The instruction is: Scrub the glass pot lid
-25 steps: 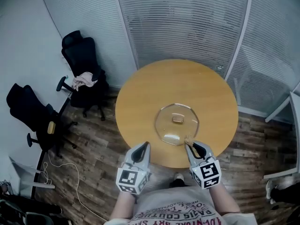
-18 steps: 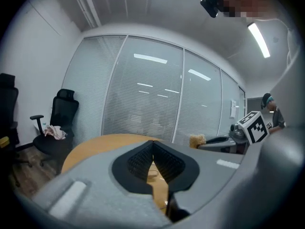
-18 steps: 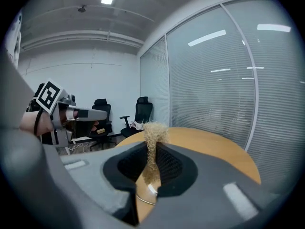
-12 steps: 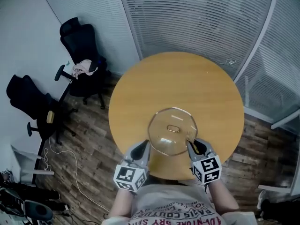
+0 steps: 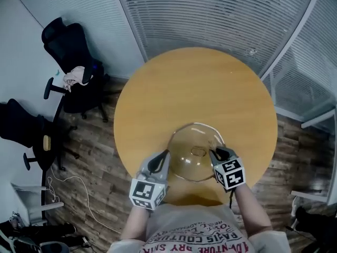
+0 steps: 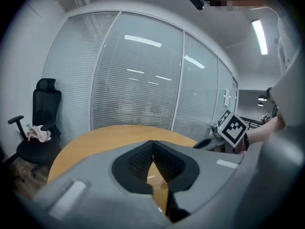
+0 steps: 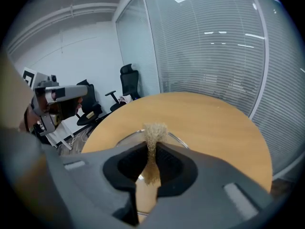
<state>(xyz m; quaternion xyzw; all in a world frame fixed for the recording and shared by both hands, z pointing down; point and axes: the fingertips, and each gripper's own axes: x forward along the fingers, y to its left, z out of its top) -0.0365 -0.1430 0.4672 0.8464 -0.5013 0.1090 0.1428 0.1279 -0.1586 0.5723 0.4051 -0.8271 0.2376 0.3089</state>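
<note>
The clear glass pot lid (image 5: 192, 165) with a small centre knob lies flat on the round wooden table (image 5: 195, 88), near its front edge. My right gripper (image 5: 215, 153) is shut on a tan fibrous scrub pad (image 7: 153, 140). The pad sticks out past the jaws over the lid's right part, and the lid's rim (image 7: 178, 138) shows just beyond it. The left gripper (image 5: 166, 154) is at the lid's left rim with its jaws closed tip to tip (image 6: 152, 143). I see nothing held between them, only table and glass through the gap below.
Two black office chairs (image 5: 68, 51) stand on the wood floor left of the table, one with a pink cloth (image 5: 73, 77) on its seat. Glass walls with blinds (image 5: 210, 15) curve behind the table. The person's torso is at the table's near edge.
Both grippers have moved forward from the table's front edge to the lid. The right one now holds the pad over the lid's right side and the left one reaches its left rim.
</note>
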